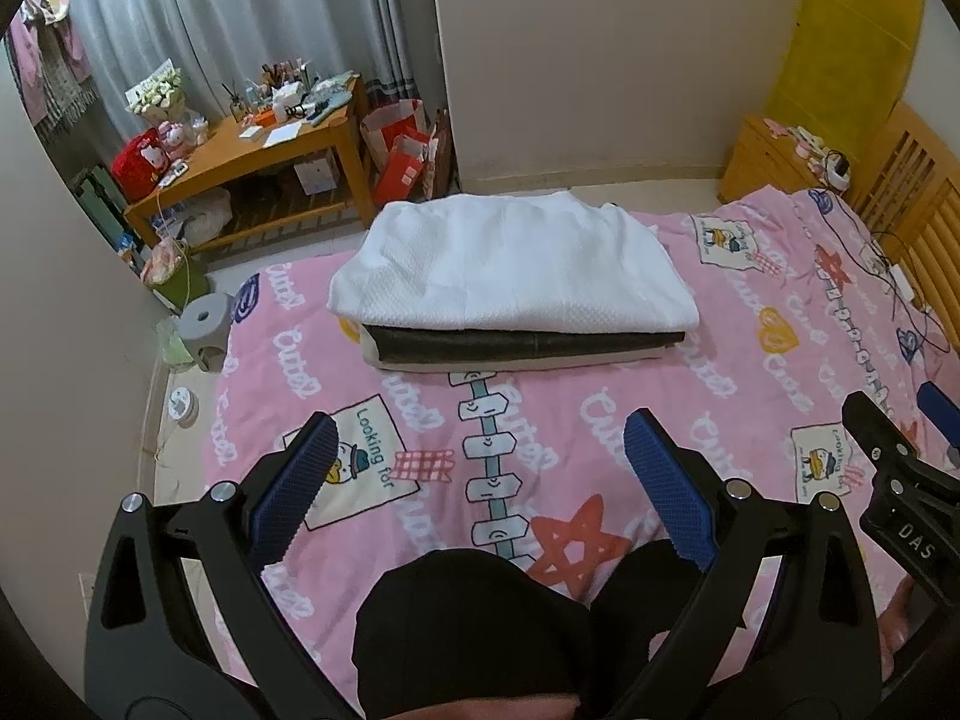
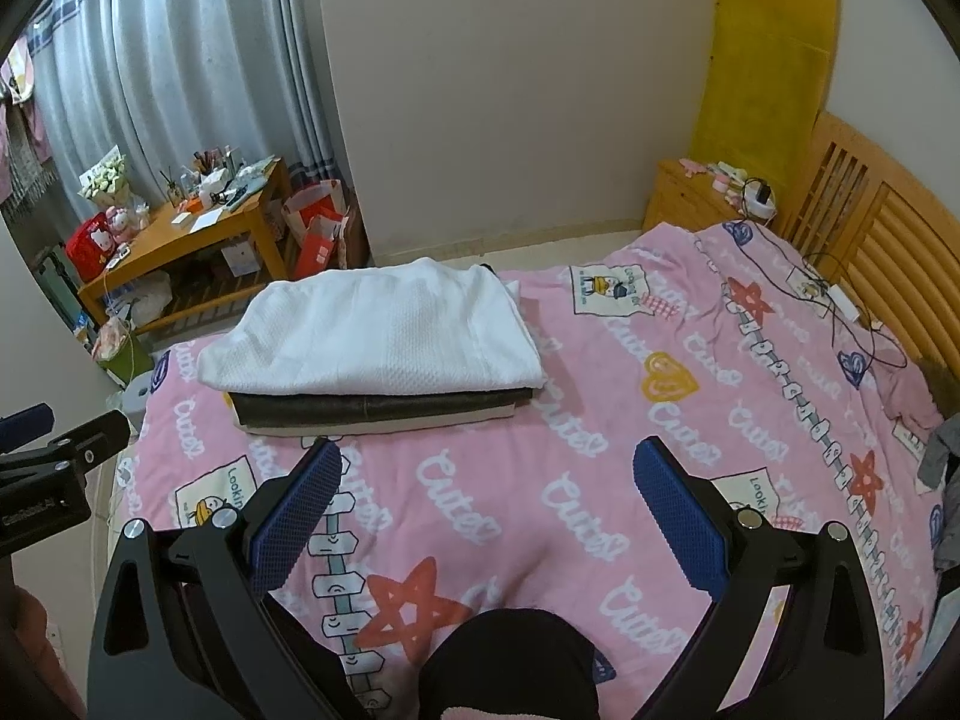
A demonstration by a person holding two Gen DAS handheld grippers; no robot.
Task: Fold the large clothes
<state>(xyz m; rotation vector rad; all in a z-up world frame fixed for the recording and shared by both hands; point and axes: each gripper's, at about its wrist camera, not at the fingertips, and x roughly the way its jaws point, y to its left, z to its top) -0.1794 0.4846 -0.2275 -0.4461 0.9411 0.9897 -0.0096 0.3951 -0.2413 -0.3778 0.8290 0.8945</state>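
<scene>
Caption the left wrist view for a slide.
Open left gripper hovers over pink bedspread, facing a folded stack.

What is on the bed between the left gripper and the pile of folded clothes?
Nothing but the pink bedcover. In the left wrist view, the open left gripper hangs short of the pile of folded clothes, and only printed pictures and words lie between.

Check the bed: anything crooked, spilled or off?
Nothing spilled or damaged. The folded stack lies flat on the pink bedspread, white garment on top, its left edge overhanging the dark layer below. Both grippers, left and right, are open and empty. A charger cable trails near the headboard.
</scene>
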